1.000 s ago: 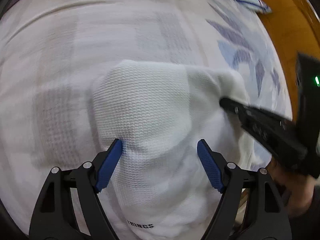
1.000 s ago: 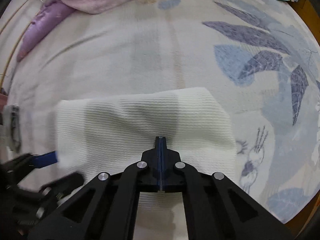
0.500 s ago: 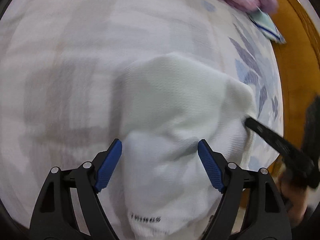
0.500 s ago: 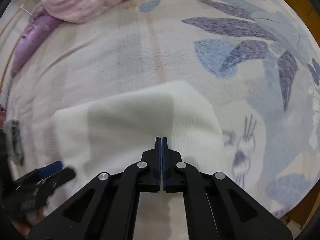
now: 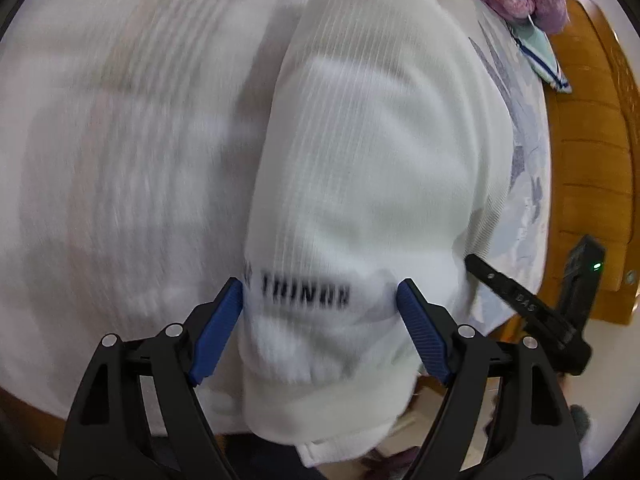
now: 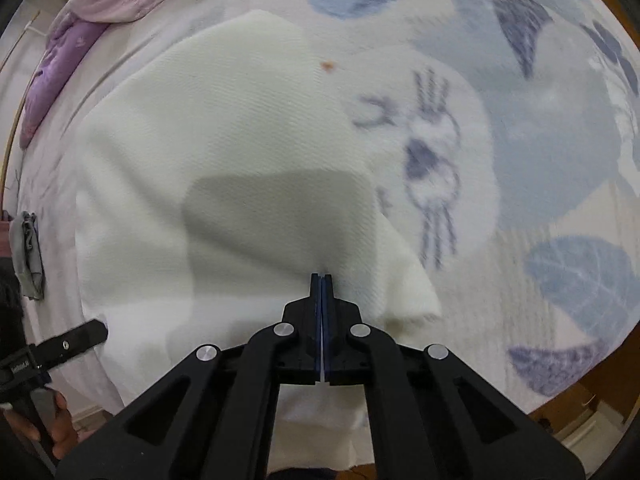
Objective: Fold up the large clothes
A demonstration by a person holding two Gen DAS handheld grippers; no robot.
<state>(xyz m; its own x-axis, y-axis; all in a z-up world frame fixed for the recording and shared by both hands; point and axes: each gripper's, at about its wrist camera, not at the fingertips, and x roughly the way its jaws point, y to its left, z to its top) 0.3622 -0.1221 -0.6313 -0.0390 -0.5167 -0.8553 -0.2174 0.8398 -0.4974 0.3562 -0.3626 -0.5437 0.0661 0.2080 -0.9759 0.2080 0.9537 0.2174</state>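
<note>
A white ribbed garment [image 5: 372, 152] with dark lettering [image 5: 306, 292] lies folded on the bed. My left gripper [image 5: 320, 304] is open, its blue pads on either side of the lettered end, which hangs over the bed's near edge. In the right wrist view the same garment [image 6: 224, 152] fills the left half. My right gripper [image 6: 321, 280] is shut on the garment's near edge, beside a lifted corner [image 6: 416, 292]. The right gripper's finger also shows in the left wrist view [image 5: 504, 288].
The bedsheet [image 6: 540, 128] has blue leaf and bird prints. A pink-purple quilt [image 6: 92, 12] lies bunched at the far side. A wooden bed frame [image 5: 592, 128] runs along the right. A small blue-trimmed cloth [image 5: 540, 56] lies near it. A grey item [image 6: 26, 256] sits at the left edge.
Both grippers have pulled back toward the bed's near edge, dragging the garment with them. The lettered end now sits between the left pads. The right gripper stays shut.
</note>
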